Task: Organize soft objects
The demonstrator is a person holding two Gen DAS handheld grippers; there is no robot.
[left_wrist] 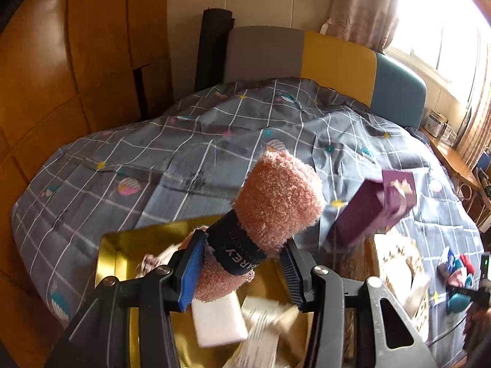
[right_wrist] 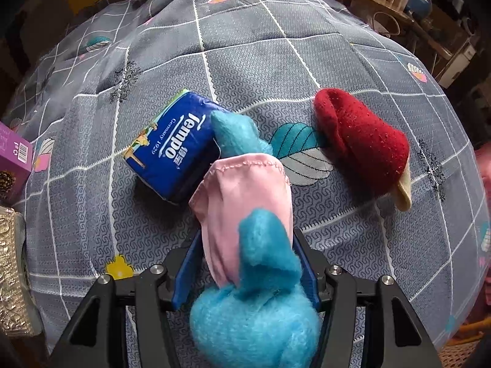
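Note:
My left gripper (left_wrist: 242,245) is shut on a roll of fluffy pink socks (left_wrist: 276,196) with a navy paper band, held above an open gold box (left_wrist: 119,254). A white block (left_wrist: 218,322) and pale cloth items lie in that box. In the right wrist view, a fluffy blue soft toy (right_wrist: 254,316) wrapped in pink cloth (right_wrist: 242,190) lies on the grey checked quilt (right_wrist: 245,46) between the fingers of my right gripper (right_wrist: 247,236). Its jaws stand open, with a gap at the left pad. A blue Tempo tissue pack (right_wrist: 172,147) and a red sock (right_wrist: 362,141) lie just beyond.
A purple carton (left_wrist: 374,211) stands tilted right of the gold box, also at the left edge (right_wrist: 13,156) of the right wrist view. Below it is a patterned golden container (right_wrist: 9,263). Beyond the quilt are a grey, yellow and teal headboard (left_wrist: 337,61), wooden wardrobes and a cluttered side table (left_wrist: 451,156).

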